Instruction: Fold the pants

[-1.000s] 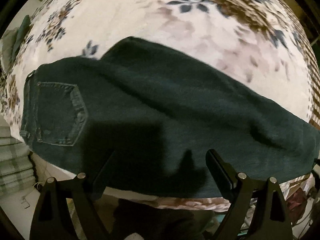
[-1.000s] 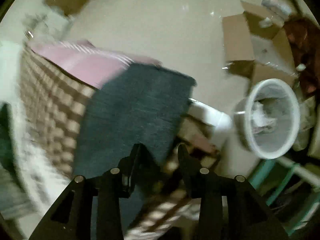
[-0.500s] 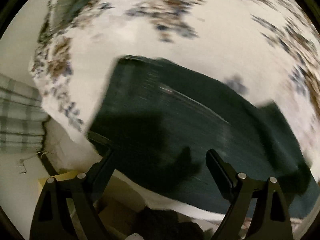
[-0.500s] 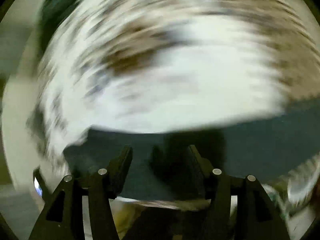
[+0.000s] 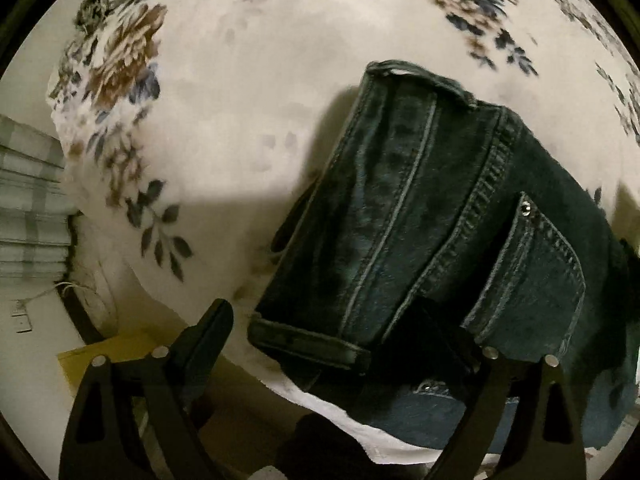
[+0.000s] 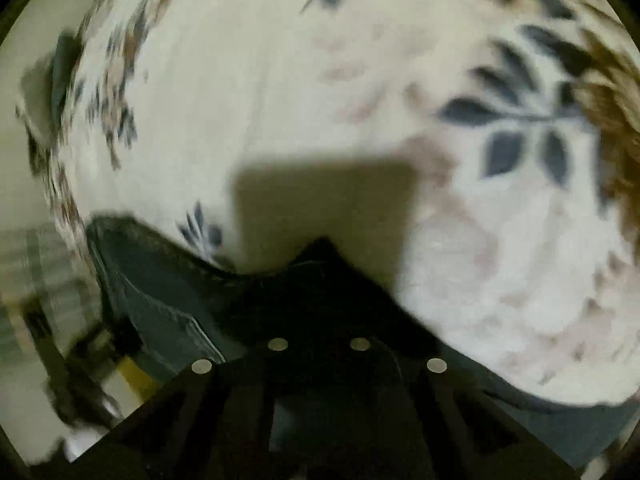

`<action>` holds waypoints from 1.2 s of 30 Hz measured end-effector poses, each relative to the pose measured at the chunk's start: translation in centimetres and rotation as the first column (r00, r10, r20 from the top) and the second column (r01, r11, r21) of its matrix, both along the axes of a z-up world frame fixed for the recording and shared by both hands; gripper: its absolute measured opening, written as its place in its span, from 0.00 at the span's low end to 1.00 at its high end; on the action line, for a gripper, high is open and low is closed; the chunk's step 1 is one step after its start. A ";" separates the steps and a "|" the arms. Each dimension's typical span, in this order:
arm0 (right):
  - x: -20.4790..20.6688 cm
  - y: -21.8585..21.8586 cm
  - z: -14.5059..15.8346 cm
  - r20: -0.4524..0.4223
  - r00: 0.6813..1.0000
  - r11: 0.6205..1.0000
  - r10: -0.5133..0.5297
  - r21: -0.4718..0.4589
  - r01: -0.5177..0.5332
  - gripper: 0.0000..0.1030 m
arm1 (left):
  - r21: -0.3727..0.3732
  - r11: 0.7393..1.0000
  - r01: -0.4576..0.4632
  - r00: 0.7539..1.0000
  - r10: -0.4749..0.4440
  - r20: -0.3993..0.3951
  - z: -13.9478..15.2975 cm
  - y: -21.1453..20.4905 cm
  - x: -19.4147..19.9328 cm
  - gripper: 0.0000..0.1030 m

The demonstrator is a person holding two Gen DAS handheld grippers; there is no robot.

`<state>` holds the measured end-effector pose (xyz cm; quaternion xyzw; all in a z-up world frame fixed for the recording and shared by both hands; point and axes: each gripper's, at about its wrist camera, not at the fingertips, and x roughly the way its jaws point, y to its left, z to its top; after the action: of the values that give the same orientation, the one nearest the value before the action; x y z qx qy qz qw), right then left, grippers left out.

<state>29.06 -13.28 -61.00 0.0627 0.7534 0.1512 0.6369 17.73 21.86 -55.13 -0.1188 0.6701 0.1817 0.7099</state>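
The pants (image 5: 432,216) are dark blue-green denim, lying folded on the floral bed cover near its front edge. From the left wrist view the waistband end points toward the near-left, its hem thick and doubled, with pale stitched seams running lengthwise and 1 back pocket with a rivet facing up. From the right wrist view, blurred, a dark fold of the same pants (image 6: 160,280) rises to a peak.

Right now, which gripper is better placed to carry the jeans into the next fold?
Right. The right gripper is shut on the jeans, while the left gripper is open, holding nothing at the waistband on the floral bedspread.
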 end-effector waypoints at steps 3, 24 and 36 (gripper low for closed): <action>0.8 -2.3 2.1 0.065 0.992 0.994 -0.105 -0.014 0.106 0.00 | -0.039 0.999 -0.003 1.000 0.003 0.006 -0.5 0.8 -0.4 0.94; 3.6 0.5 0.2 -0.037 0.992 0.993 -0.121 -0.022 0.120 0.07 | 0.000 0.999 0.046 0.999 -0.046 -0.015 -1.1 0.9 0.2 0.95; 3.3 -1.9 -1.6 -0.082 0.962 0.963 -0.260 0.055 0.265 0.34 | -0.017 0.998 0.061 0.998 -0.061 -0.014 0.9 0.6 -0.4 0.95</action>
<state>32.34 -15.14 -62.64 0.1885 0.7559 0.0877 0.6208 17.29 22.42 -54.27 -0.1028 0.6800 0.1551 0.7092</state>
